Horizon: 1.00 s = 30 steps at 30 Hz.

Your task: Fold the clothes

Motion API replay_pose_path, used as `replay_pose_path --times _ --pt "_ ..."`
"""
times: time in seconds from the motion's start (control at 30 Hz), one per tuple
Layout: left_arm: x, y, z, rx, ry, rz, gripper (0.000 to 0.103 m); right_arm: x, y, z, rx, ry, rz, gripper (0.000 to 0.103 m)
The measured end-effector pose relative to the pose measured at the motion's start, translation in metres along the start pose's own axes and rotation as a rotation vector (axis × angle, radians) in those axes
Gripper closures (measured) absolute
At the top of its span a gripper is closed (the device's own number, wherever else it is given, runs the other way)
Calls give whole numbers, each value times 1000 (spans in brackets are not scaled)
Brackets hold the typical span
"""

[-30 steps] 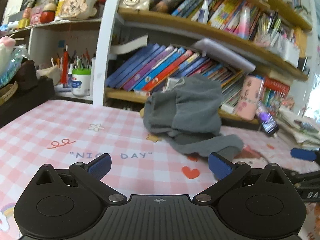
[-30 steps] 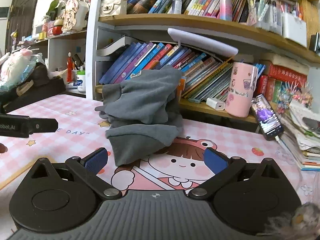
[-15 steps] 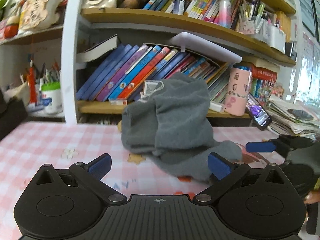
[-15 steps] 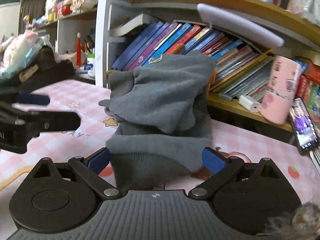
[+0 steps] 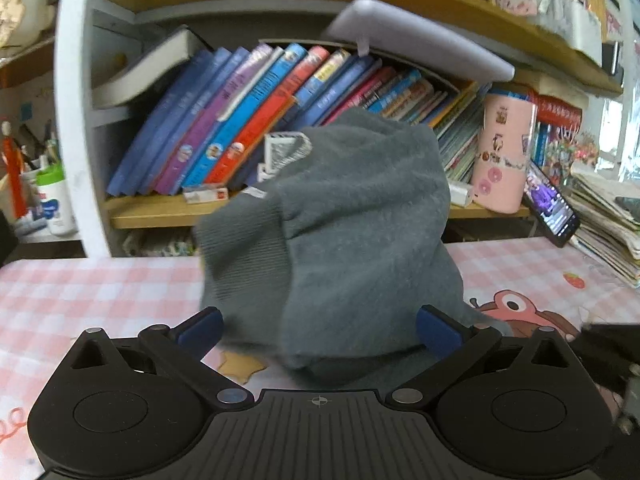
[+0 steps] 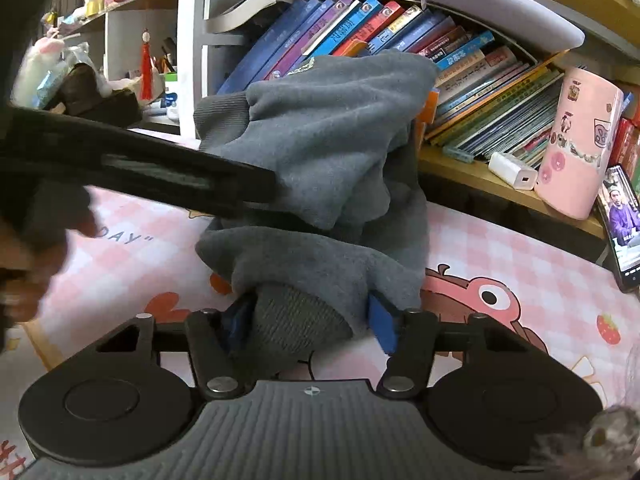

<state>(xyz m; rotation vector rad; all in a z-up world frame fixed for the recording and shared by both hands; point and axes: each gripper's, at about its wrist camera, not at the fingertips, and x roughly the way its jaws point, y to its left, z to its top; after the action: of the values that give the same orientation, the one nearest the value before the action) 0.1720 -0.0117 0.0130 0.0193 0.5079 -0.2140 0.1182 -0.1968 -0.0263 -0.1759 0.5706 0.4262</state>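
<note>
Right wrist view: we have the grey garment (image 6: 332, 152) sitting in a crumpled heap on the pink checked counter (image 6: 500, 248), its upper part propped against the row of books (image 6: 360, 28) on the low shelf. No flat panel, no crease line, no squared edge shows anywhere, so we judge the folding proper as not begun. The right tongs (image 6: 308, 320) have their blue pads drawn in around a ribbed edge of the garment, probably a cuff or hem; the cloth bunches between them, so we record a grip, though how firm it is the fabric hides from us.

The left tongs (image 5: 318, 326) stand wide apart in the left wrist view, pads either side of the heap's near base with cloth between but nothing pinched. The same tool crosses the right wrist view as a dark bar, its tip at the heap's left flank.

Done: one edge taken. Left, as we judge it: a second hold for the left tongs, lifting and spreading the garment flat on the counter, then every fold. The pink cup (image 6: 576, 140) and phone (image 6: 620, 228) stand well to the right.
</note>
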Motion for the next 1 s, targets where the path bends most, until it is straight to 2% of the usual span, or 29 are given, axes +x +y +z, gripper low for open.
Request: replay_pose_path --times 0.03,0.17,0.23,0.3,0.33,0.4,0.5,0.67,0.83,0.93,1.0 --pt "5 -3 1 -1 5 -5 0 -2 -1 -1 7 0 7 62" --pt "16 -7 6 -23 16 -14 0 -14 -5 -8 52 12 61 72" --pt "15 -2 8 -53 5 -25 17 -22 -6 -13 65 17 90 75" --pt "10 8 8 -104 -4 -52 48 -32 -5 -18 74 18 109 76" --pt "6 14 8 -135 -8 -72 56 -36 -5 -21 80 19 119 76" --pt "-10 27 7 -180 -23 -97 84 -46 -4 -26 97 20 147 76" --pt "-44 43 6 -190 -74 -64 89 -62 -1 -35 117 21 192 77" --pt "-131 107 -9 -307 -226 95 90 -88 18 -43 91 6 289 77" --pt "-209 171 -24 -417 -326 267 90 -103 49 -47 42 27 511 77" --pt "-242 200 -31 -479 -375 368 90 -115 73 -52 -27 42 675 77" --pt "-254 212 -32 -503 -394 406 90 -123 86 -56 -82 44 751 77"
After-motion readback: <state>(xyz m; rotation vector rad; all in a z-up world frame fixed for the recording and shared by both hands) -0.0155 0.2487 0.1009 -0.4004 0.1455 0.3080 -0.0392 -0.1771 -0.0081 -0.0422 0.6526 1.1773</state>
